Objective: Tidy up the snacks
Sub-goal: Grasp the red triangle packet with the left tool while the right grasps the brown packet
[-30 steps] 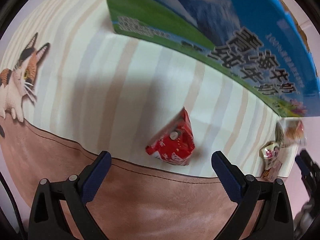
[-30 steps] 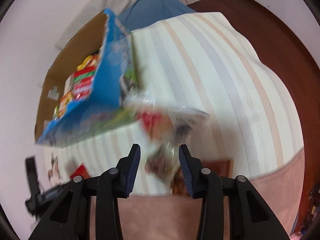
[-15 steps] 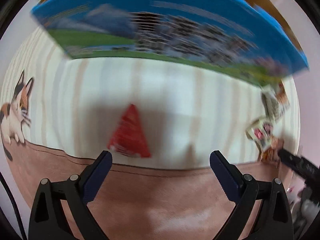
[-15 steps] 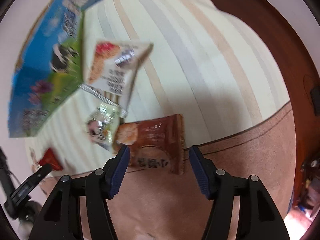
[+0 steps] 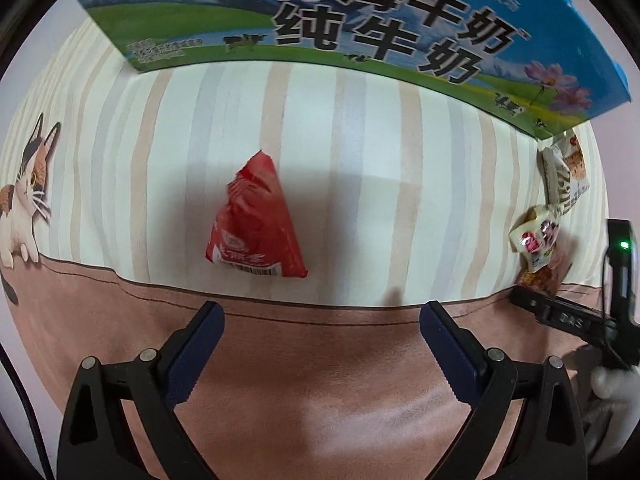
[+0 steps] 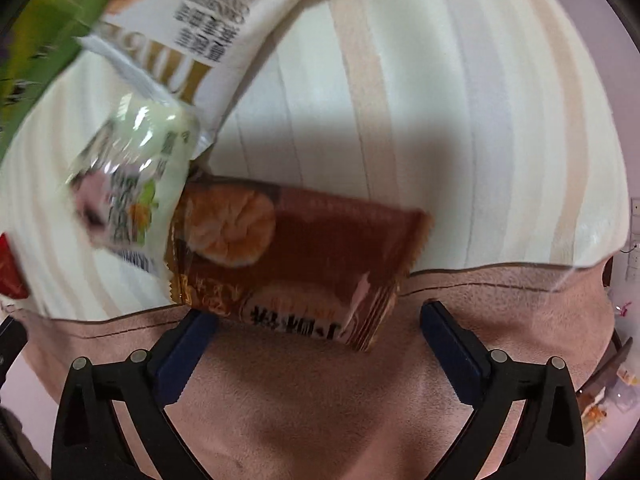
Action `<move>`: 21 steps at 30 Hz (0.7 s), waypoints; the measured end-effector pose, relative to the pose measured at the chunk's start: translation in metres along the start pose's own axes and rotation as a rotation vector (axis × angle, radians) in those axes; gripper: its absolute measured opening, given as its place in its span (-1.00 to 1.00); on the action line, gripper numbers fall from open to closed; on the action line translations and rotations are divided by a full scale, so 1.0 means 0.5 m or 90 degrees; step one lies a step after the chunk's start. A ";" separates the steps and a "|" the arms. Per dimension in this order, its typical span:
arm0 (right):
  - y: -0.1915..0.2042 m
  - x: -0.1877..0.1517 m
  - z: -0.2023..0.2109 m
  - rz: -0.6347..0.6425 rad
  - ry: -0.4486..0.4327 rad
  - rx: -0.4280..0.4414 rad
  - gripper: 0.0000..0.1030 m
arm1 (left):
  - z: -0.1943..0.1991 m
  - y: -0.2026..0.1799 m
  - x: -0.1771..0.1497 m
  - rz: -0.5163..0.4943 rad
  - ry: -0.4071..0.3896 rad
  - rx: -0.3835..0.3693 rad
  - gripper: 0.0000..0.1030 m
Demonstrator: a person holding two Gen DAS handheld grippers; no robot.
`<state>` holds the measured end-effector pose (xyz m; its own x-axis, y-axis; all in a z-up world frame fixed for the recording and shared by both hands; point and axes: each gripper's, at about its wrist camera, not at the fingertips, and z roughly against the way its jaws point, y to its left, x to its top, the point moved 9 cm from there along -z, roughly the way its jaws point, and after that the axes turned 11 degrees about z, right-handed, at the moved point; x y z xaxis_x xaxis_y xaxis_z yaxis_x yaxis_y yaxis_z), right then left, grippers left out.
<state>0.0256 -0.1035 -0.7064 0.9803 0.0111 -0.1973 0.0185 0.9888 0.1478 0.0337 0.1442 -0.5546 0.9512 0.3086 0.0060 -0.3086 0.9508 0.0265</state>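
The left gripper [image 5: 320, 320] hangs over the striped cloth [image 5: 360, 160], jaws wide apart and empty, with a red packet [image 5: 256, 232] lying just ahead. The right gripper [image 6: 318, 330] has just been opening its jaws (nothing pressed between them); a brown packet [image 6: 304, 260] lies at its tips, touching a pale green packet [image 6: 128, 184] beside a white packet [image 6: 224, 20]. A milk box [image 5: 360, 20] stands behind.
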 end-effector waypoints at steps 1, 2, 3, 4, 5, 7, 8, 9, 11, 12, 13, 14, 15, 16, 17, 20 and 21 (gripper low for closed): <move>-0.001 0.005 -0.007 -0.001 0.007 0.002 1.00 | -0.006 -0.015 0.015 0.005 0.003 -0.003 0.93; 0.000 0.007 -0.013 0.001 0.012 0.006 1.00 | -0.009 -0.009 0.013 0.010 0.007 -0.006 0.93; 0.000 0.008 -0.015 0.001 0.015 0.011 1.00 | -0.005 0.003 0.033 0.015 0.012 -0.011 0.93; -0.001 0.007 -0.013 0.002 0.017 0.016 1.00 | -0.006 0.013 0.036 0.019 0.016 -0.016 0.93; -0.001 0.004 -0.004 0.003 0.018 0.022 1.00 | -0.007 0.015 0.034 0.022 0.018 -0.020 0.93; 0.007 0.002 0.025 -0.003 0.009 0.034 0.97 | -0.005 0.019 0.030 0.023 0.013 -0.023 0.93; 0.006 -0.002 0.049 -0.013 -0.009 0.042 0.95 | 0.002 0.021 0.023 0.024 0.010 -0.025 0.93; 0.006 -0.002 0.079 -0.025 -0.037 0.058 0.95 | 0.004 0.022 0.022 0.025 0.008 -0.027 0.93; 0.013 0.006 0.121 -0.040 -0.077 0.081 0.95 | 0.007 0.026 0.021 0.029 0.005 -0.031 0.93; 0.015 0.012 0.131 -0.044 -0.090 0.087 0.95 | 0.005 0.030 0.021 0.031 0.006 -0.032 0.93; 0.014 0.020 0.131 -0.045 -0.091 0.082 0.95 | 0.009 0.031 0.021 0.033 0.007 -0.031 0.93; 0.010 0.025 0.125 -0.047 -0.086 0.070 0.95 | 0.020 0.039 0.020 0.036 0.008 -0.031 0.93; 0.012 0.037 0.106 -0.052 -0.073 0.053 0.95 | 0.023 0.041 0.025 0.037 0.010 -0.031 0.93; 0.012 0.047 0.089 -0.063 -0.063 0.052 0.95 | 0.025 0.049 0.032 0.039 0.011 -0.029 0.93; 0.013 0.053 0.075 -0.077 -0.061 0.053 0.95 | 0.026 0.056 0.035 0.039 0.010 -0.027 0.93; 0.016 0.065 0.081 -0.094 -0.086 0.033 0.63 | 0.022 0.081 0.046 0.044 0.002 -0.020 0.93; 0.021 0.062 0.089 -0.088 -0.095 0.027 0.46 | 0.026 0.090 0.046 0.047 -0.002 -0.017 0.93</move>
<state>0.0650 -0.0995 -0.6680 0.9860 -0.1494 -0.0740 0.1601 0.9723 0.1704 0.0419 0.1939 -0.5403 0.9258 0.3778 0.0096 -0.3778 0.9259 -0.0015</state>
